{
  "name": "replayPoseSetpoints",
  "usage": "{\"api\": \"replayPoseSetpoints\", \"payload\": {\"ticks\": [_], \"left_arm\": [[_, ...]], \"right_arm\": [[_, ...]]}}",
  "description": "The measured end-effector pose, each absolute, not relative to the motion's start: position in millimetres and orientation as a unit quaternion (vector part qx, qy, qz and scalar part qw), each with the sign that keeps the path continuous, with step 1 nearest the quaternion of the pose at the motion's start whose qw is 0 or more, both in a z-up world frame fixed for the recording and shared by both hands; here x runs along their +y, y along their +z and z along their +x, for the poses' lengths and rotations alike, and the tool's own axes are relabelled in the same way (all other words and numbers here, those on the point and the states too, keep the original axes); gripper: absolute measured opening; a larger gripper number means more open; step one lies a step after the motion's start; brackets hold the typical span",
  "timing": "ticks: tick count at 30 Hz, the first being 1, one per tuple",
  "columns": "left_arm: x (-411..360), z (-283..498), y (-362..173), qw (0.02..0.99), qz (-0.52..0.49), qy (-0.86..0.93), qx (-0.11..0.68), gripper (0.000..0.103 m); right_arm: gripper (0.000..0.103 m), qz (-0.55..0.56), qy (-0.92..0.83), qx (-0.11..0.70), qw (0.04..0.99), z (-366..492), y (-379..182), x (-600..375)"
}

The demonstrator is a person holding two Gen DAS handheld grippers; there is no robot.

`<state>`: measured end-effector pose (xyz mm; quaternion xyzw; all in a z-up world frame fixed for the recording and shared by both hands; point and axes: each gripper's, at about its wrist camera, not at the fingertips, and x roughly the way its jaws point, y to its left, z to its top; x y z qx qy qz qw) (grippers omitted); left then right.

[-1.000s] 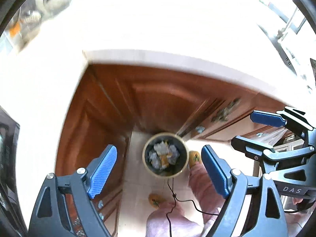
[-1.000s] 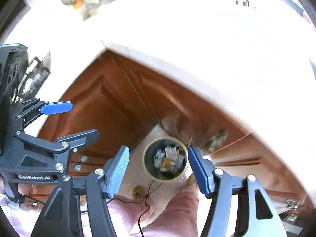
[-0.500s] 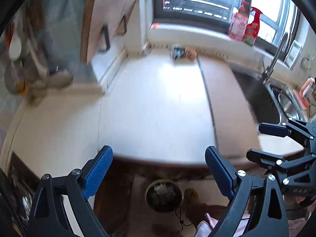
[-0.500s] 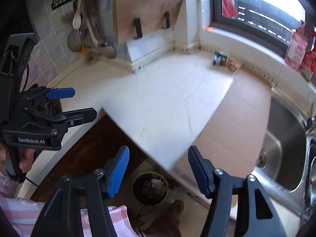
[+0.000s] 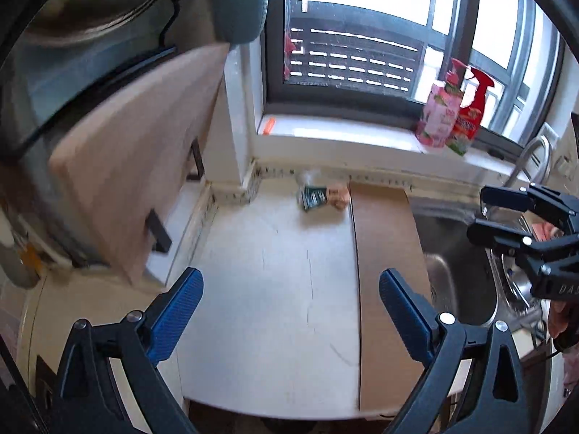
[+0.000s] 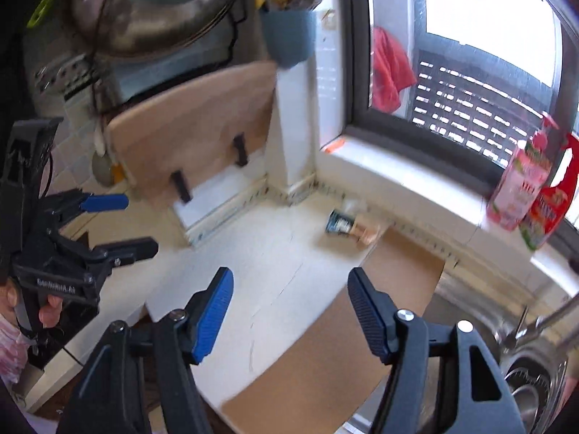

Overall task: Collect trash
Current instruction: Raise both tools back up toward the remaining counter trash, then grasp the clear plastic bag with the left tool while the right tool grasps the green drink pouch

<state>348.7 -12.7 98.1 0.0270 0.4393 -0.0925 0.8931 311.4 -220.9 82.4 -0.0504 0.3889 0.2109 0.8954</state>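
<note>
Two bits of trash lie at the back of the white countertop (image 5: 271, 289) under the window: a dark green packet (image 5: 312, 198) (image 6: 337, 221) and a pinkish crumpled piece (image 5: 338, 195) (image 6: 365, 233) touching it. My left gripper (image 5: 289, 311) hangs over the counter's front part, well short of them. Its jaws are opening and hold nothing. It also shows at the left of the right wrist view, left gripper (image 6: 137, 222). My right gripper (image 6: 289, 314) is likewise above the counter with its jaws opening and empty. In the left wrist view the right gripper (image 5: 477, 211) is over the sink side.
A brown board (image 5: 383, 271) lies flat beside the steel sink (image 5: 456, 275). A wooden cutting board (image 5: 126, 181) leans on a rack at the left. A pink bottle (image 5: 439, 119) and a red spray bottle (image 5: 474, 108) stand on the sill. A blue utensil holder (image 6: 289, 39) hangs above.
Both grippers rose from looking down at the filled bin on the floor to above the countertop. The bin has left view; the trash by the window appears. Both jaws stand slightly wider.
</note>
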Motion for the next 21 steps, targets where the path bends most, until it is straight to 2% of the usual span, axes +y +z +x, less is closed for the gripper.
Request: {"api": "replayPoseSetpoints", "payload": {"ticks": [4,8,14,21], "left_arm": [[-31.4,398.4,105.4,0.896,0.041,-0.081,0.435,0.097],[-44.8,444.9,96.1,0.899,0.063,-0.064,0.428,0.097],[-54.4,520.7,44.7,0.897,0.08,-0.048,0.433,0.097],[-53.9,572.9,-33.4,0.876,0.08,-0.058,0.472,0.097]], "right_arm": [[0.071,-0.048,0.217,0.383,0.896,367.6,93.4,-231.5],[0.072,-0.068,0.216,0.387,0.894,423.2,77.2,-236.4],[0.072,-0.101,0.226,0.428,0.869,501.1,5.3,-233.3],[0.072,-0.143,0.24,0.467,0.839,547.9,-87.5,-224.2]]}}
